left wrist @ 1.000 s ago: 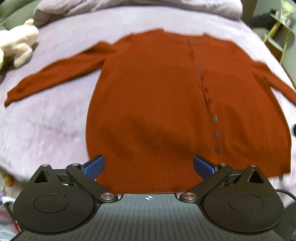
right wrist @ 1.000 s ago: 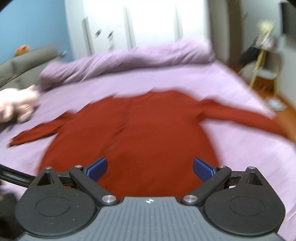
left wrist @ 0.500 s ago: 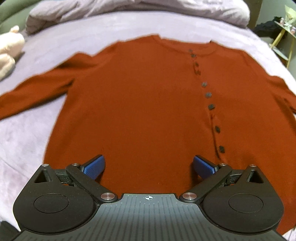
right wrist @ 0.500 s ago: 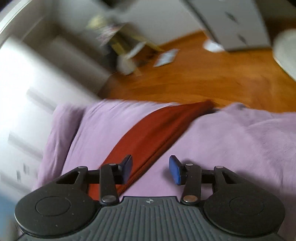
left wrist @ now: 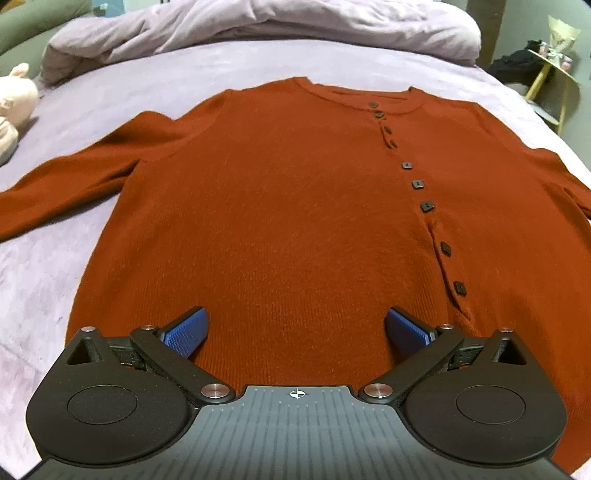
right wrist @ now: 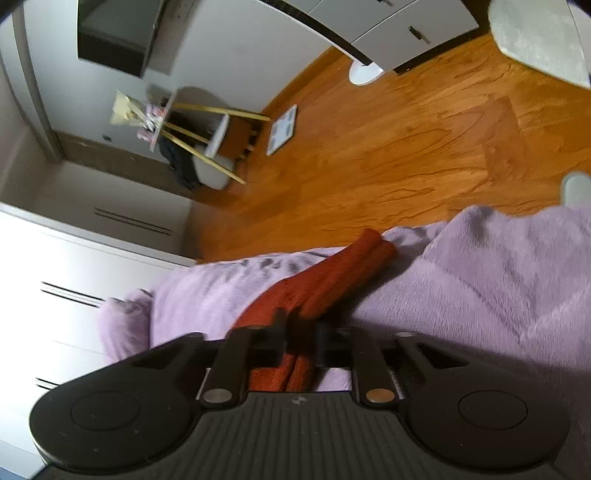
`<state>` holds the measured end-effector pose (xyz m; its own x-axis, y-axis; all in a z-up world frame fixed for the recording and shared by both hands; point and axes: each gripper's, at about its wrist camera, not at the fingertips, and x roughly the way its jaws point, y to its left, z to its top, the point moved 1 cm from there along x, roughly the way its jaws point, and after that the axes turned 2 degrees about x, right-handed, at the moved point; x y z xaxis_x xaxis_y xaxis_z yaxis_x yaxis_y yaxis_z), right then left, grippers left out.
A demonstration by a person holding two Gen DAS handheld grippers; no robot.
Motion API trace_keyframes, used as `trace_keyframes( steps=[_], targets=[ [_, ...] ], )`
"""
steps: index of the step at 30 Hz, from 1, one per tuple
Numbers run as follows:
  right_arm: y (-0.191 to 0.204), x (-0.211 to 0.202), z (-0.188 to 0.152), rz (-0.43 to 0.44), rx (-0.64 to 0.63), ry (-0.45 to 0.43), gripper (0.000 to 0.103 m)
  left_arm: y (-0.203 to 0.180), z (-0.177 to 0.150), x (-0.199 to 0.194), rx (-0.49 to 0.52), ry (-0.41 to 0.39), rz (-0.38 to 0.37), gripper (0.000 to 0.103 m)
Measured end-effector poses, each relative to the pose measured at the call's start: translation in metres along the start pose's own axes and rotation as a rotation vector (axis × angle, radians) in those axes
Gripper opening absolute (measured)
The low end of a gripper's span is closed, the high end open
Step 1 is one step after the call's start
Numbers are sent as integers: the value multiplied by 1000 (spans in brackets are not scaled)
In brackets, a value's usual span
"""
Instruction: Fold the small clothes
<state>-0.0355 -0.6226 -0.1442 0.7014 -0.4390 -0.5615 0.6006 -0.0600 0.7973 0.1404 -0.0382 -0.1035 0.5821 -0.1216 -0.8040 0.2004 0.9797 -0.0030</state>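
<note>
A rust-red buttoned cardigan (left wrist: 288,206) lies flat, front up, on the lilac bedspread (left wrist: 55,251), with its left sleeve (left wrist: 66,184) stretched out to the left. My left gripper (left wrist: 295,328) is open and empty, low over the hem. In the right wrist view the cardigan's right sleeve (right wrist: 332,280) runs out towards the bed's edge. My right gripper (right wrist: 300,332) is shut on that sleeve partway along, with the cuff end beyond the fingers.
A rumpled lilac duvet (left wrist: 258,26) lies along the head of the bed. A pink plush toy (left wrist: 14,99) sits at far left. Beyond the bed's edge are a wooden floor (right wrist: 406,140), a small side table (right wrist: 192,122) and white cupboards (right wrist: 55,280).
My right gripper has swung from over the cardigan to the right sleeve and closed on it. My left gripper has moved closer over the hem and stays open.
</note>
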Motion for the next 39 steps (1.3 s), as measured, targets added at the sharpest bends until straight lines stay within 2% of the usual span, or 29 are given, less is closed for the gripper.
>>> trace_keyframes(
  steps=[3, 5, 7, 9, 10, 12, 14, 15, 17, 18, 22, 24, 25, 29, 31, 32, 33, 34, 36, 39],
  targets=[
    [31, -16, -9, -17, -136, -39, 8, 2, 5, 2, 4, 17, -8, 103],
    [68, -33, -29, 61, -317, -44, 6, 2, 10, 1, -3, 30, -13, 103],
    [109, -52, -68, 200, -508, 3, 6, 2, 17, -4, -21, 20, -52, 101],
    [145, -73, -122, 389, -680, 115, 6, -1, 28, -11, -51, 2, -125, 94],
    [157, -82, -149, 468, -754, 176, 6, -3, 35, -13, -65, -3, -164, 94],
    [171, -94, -202, 584, -877, 309, 8, -10, 49, -16, -87, -19, -253, 93],
    [170, -95, -241, 629, -916, 436, 13, -19, 62, -14, -100, -18, -329, 91],
    [163, -92, -260, 620, -919, 492, 20, -23, 67, -12, -102, -15, -363, 90],
    [148, -83, -278, 540, -918, 529, 22, -32, 76, -2, -110, 14, -436, 84],
    [135, -76, -283, 471, -892, 545, 22, -37, 78, 4, -114, 34, -466, 81],
    [96, -68, -275, 354, -782, 583, 23, -46, 81, 31, -150, 98, -512, 70],
    [79, -68, -271, 319, -773, 590, 23, -45, 78, 41, -203, 140, -547, 58],
    [72, -67, -270, 304, -771, 592, 21, -44, 78, 44, -228, 159, -563, 58],
    [57, -69, -265, 330, -743, 596, 21, -46, 74, 54, -275, 168, -586, 56],
    [54, -67, -264, 326, -744, 595, 21, -47, 73, 58, -295, 185, -595, 46],
    [54, -66, -266, 325, -746, 592, 21, -48, 73, 62, -306, 200, -599, 35],
    [51, -68, -261, 325, -750, 590, 21, -48, 74, 66, -316, 213, -597, 20],
    [52, -68, -262, 323, -756, 585, 21, -50, 75, 70, -323, 225, -594, 13],
    [54, -68, -264, 319, -766, 577, 21, -53, 76, 76, -331, 244, -596, 6],
    [55, -69, -265, 312, -791, 572, 21, -53, 86, 69, -291, 189, -568, 5]
  ],
)
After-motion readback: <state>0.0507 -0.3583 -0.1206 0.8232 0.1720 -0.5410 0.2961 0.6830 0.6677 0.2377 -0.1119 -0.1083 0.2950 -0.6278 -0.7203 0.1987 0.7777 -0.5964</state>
